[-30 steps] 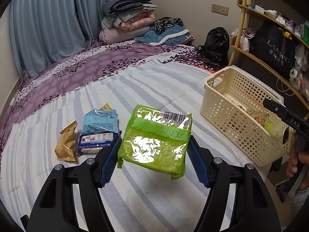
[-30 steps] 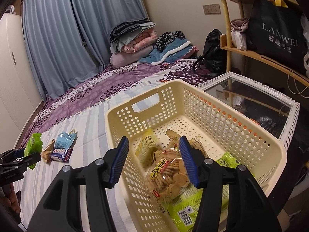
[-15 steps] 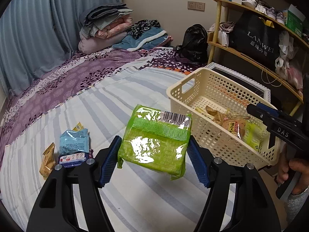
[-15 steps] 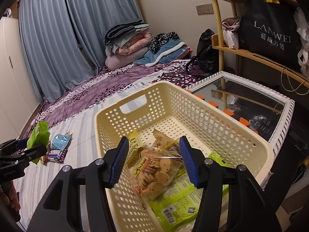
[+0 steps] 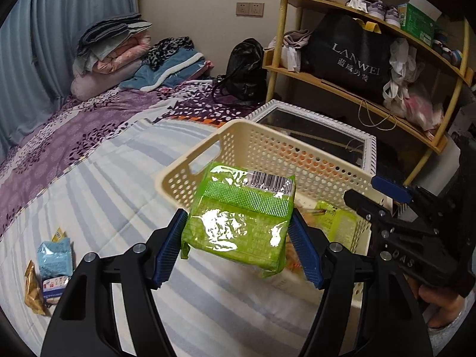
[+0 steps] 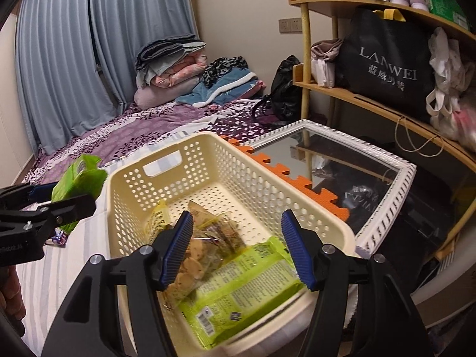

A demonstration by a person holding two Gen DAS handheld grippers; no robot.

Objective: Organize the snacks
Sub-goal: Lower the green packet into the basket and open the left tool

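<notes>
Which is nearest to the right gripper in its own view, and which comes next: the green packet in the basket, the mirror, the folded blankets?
1. Green packet, lying in the basket between the right gripper's jaws.
2. Mirror, to the right, beyond the basket.
3. Folded blankets, far back by the curtain.

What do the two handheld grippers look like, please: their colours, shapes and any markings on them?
Both match. The left gripper has two black angular plastic fingers with cut-out holes, silver round screw heads, and blue ribbed pads. The right gripper has the same build. In the left wrist view its black body shows silver screws and faint raised letters. No cables or sleeves show.
</notes>
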